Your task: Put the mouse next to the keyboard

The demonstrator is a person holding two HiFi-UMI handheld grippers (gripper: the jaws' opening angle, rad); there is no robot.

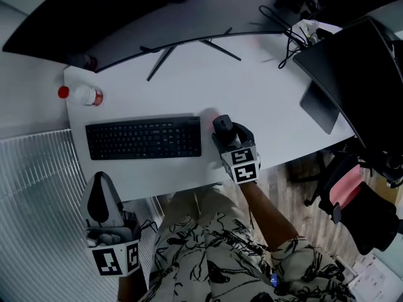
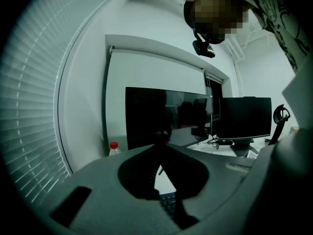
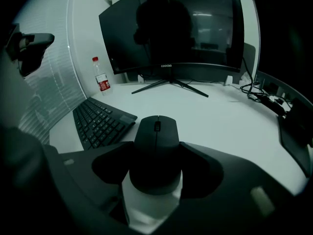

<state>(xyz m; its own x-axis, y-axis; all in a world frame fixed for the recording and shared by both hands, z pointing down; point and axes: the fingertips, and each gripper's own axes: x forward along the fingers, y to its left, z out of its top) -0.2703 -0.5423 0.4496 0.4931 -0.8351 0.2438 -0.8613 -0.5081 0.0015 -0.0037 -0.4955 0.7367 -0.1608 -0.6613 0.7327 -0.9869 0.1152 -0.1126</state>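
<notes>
right gripper [image 1: 225,136] is seen clamped on the mouse [image 1: 221,124], jaws pressed to its two flanks, wheel end pointed away toward 12 o'clock, so it can be set down square. mouse is placed just beside the keyboard [image 1: 143,138], at 3 o'clock of its right end; whether it rests on the desk [image 1: 271,87] or hangs just above cannot be told. left gripper [image 1: 99,201] is held off the desk edge at 7 o'clock, jaws together on nothing, judged parked out of the way. task judged nearly done, only release left
</notes>
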